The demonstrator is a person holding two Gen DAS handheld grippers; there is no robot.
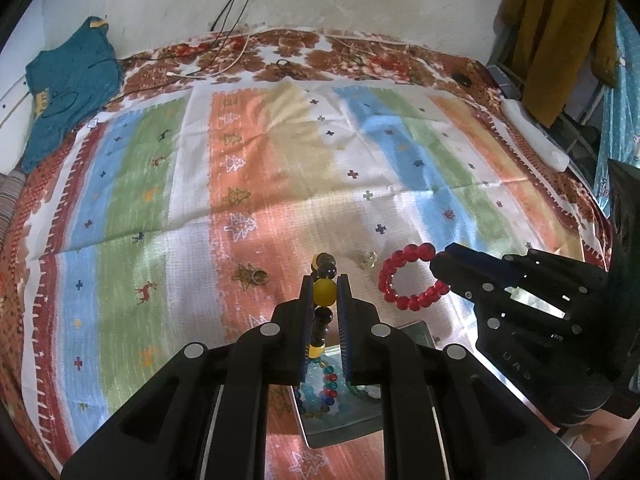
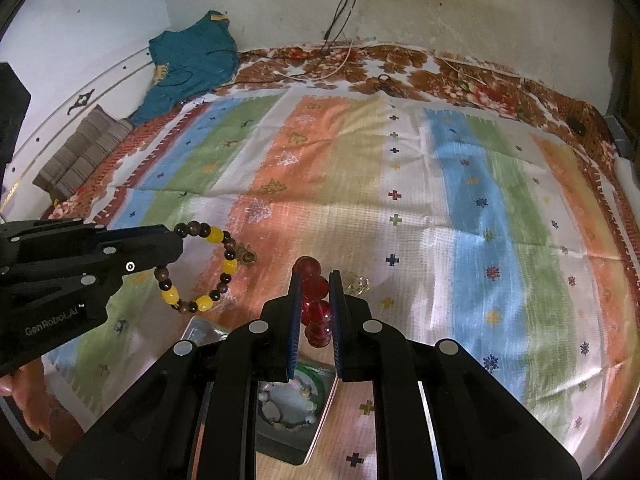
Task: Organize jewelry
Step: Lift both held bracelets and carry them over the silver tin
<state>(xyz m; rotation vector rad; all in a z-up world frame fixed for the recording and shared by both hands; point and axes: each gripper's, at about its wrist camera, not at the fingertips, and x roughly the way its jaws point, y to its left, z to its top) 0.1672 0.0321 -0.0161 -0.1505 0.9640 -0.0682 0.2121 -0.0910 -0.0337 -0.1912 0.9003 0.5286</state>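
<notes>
left gripper (image 1: pixel 325 280) pinching yellow-brown bracelet (image 2: pixel 208 268) | tray (image 1: pixel 340 428) half hidden | red bracelet (image 1: pixel 408 278) lifted

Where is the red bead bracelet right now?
The red bead bracelet is pinched in the right gripper, held up over the striped cloth, just right of the yellow-and-brown bracelet.

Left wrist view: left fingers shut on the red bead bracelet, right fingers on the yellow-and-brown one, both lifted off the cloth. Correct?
Swapped. The left gripper is shut on the yellow-and-brown bracelet, and the right gripper is shut on the red bead bracelet. Both wrist views show it. Both bracelets do hang above the striped cloth.
</notes>
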